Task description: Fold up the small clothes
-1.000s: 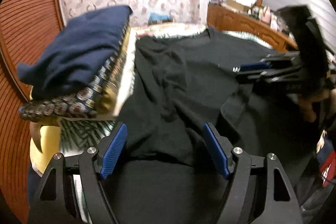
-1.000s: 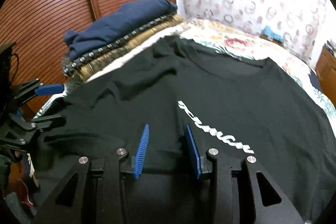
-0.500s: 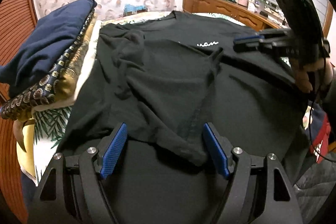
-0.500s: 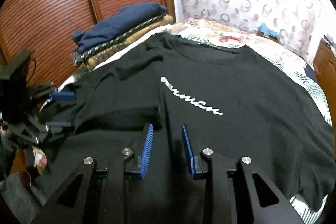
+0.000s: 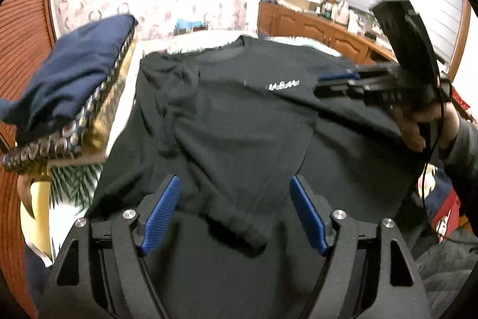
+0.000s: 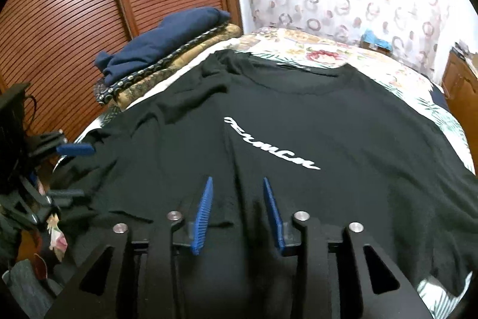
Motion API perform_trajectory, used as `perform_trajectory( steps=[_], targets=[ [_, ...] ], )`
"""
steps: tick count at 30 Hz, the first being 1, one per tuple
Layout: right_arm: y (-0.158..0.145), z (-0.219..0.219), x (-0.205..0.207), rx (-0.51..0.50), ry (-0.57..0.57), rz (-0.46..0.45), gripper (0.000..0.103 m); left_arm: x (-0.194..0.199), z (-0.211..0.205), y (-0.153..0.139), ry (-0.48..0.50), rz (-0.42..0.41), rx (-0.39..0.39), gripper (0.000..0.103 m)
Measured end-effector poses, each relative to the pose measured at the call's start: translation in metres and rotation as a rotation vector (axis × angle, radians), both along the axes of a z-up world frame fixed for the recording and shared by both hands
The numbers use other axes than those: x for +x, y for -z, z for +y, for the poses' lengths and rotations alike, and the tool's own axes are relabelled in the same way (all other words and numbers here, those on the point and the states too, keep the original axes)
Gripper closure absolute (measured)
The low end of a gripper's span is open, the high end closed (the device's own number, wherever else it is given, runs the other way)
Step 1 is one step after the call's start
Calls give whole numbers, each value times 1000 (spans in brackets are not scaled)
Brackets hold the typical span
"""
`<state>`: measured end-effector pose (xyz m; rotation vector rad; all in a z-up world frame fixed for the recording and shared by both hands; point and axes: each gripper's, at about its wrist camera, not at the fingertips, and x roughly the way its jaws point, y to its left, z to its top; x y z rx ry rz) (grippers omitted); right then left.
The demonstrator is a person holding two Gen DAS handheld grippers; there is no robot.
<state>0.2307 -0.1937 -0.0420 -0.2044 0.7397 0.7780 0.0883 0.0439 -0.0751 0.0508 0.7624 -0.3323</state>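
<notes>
Far left: slatted wooden doors [image 6: 74, 5]. Beside them, stack of folded clothes [image 6: 167, 50] at bed's left edge, navy piece on top, patterned gold and dark layers under it; same stack in left wrist view [image 5: 68, 85].

Centre: black T-shirt [image 6: 343, 124] spread front-up on floral bedspread [image 6: 313, 50], collar toward far wall, hem toward cameras. White cursive print across chest [image 6: 270, 142]; letters not legible with certainty, reads something like "Frmcn". Small label inside collar, too small to read. Shirt's left sleeve and side bunched and wrinkled, touching the stack's base.

Left gripper [image 5: 234, 208]: blue pads wide apart, released, holding nothing; folded sleeve or side flap of shirt [image 5: 239, 157] lies below and between the pads, not pinched. Also seen from right wrist view at left edge [image 6: 70, 169], at shirt's near-left corner.

Right gripper [image 6: 237, 214]: jaws opening, narrow gap, low over lower front of shirt just under the print; cloth seen through the gap, pads not pressing it. From left wrist view [image 5: 337, 82], held by a hand [image 5: 418, 121] above shirt's right half.

Far right: wooden dresser [image 5: 313, 26] with clutter.
</notes>
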Motion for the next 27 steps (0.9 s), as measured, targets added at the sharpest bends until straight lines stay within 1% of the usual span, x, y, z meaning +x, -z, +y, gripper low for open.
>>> perform_trajectory(
  steps=[2, 3, 4, 6, 9, 11, 14, 18, 21, 22, 23, 24, 27],
  targets=[
    [-4, -12, 0, -4, 32, -8, 55, 6, -4, -4, 2, -13, -21, 26],
    [-5, -19, 0, -6, 49, -14, 53, 10, -6, -6, 4, -15, -33, 23],
    [-7, -30, 0, -8, 74, -22, 52, 14, -9, -7, 5, -20, -45, 18],
    [-9, -51, 1, -12, 120, -33, 52, 21, -16, -9, 7, -32, -59, 17],
    [-12, -84, 5, -16, 197, -47, 51, 35, -28, -7, 13, -23, -62, 16],
    [-12, -110, 9, -12, 258, -47, 50, 43, -36, -7, 10, -21, -54, 16],
    [-9, -149, 21, -24, 366, -50, 48, 60, -47, -2, -12, -5, -22, 16],
    [0, -192, 39, -31, 491, -30, 48, 79, -58, 9, -33, 54, 0, 16],
    [7, -208, 52, -28, 553, 0, 47, 91, -64, 20, -36, 100, 20, 16],
    [10, -210, 56, -20, 564, 14, 45, 94, -65, 24, -36, 114, 22, 16],
    [13, -211, 62, -10, 572, 32, 37, 96, -67, 27, -35, 130, 24, 16],
    [15, -213, 65, 0, 581, 46, 35, 96, -69, 29, -36, 126, 39, 16],
    [20, -218, 77, 41, 593, 85, 35, 94, -75, 31, -33, 111, 90, 15]
  ],
)
